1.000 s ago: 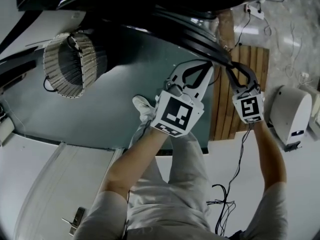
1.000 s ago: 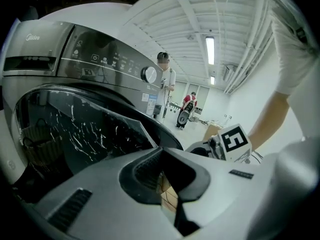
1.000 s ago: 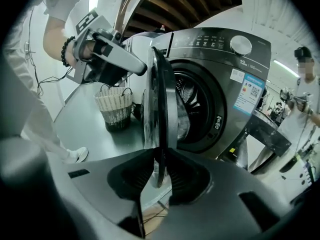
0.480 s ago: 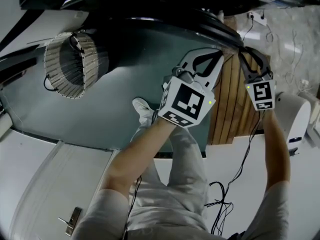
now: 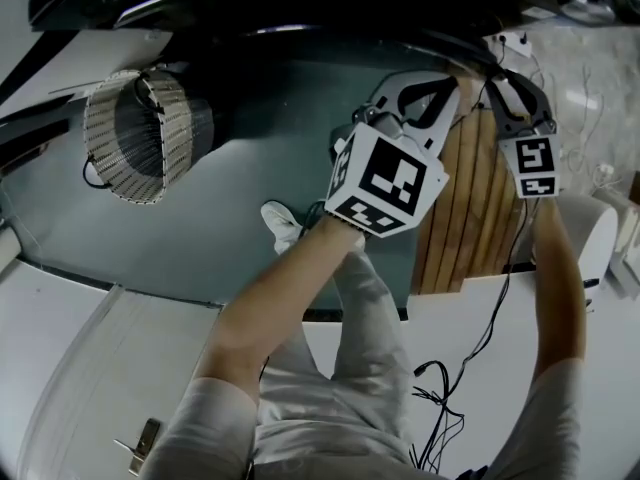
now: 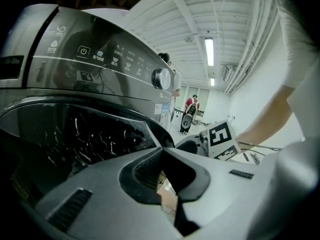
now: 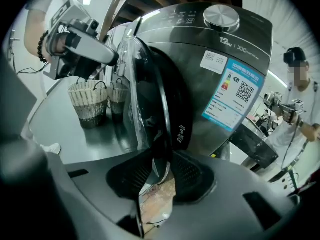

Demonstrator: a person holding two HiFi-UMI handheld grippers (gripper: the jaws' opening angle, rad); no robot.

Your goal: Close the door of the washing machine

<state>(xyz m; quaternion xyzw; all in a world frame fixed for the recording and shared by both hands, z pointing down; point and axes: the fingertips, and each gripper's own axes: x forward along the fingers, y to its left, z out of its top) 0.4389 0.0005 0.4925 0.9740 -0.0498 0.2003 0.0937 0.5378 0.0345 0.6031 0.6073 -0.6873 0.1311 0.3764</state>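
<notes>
The washing machine [image 7: 215, 84] stands ahead with its door [image 7: 162, 99] swung out toward the person. The door's edge sits between the jaws of the right gripper [image 7: 160, 159], which have just been opening. The left gripper [image 5: 455, 88] is just left of it, at the same rim. 1 basket [image 5: 130, 133] stands well to the left. Boards [image 5: 470, 208] lie below the 2 grippers, with a shoe [image 5: 283, 226] left of them.

One washing machine [image 7: 210, 104] with one door [image 7: 167, 109]. One left gripper [image 6: 161, 150] and one right gripper [image 7: 160, 159] make two. One woven basket [image 5: 140, 133].
</notes>
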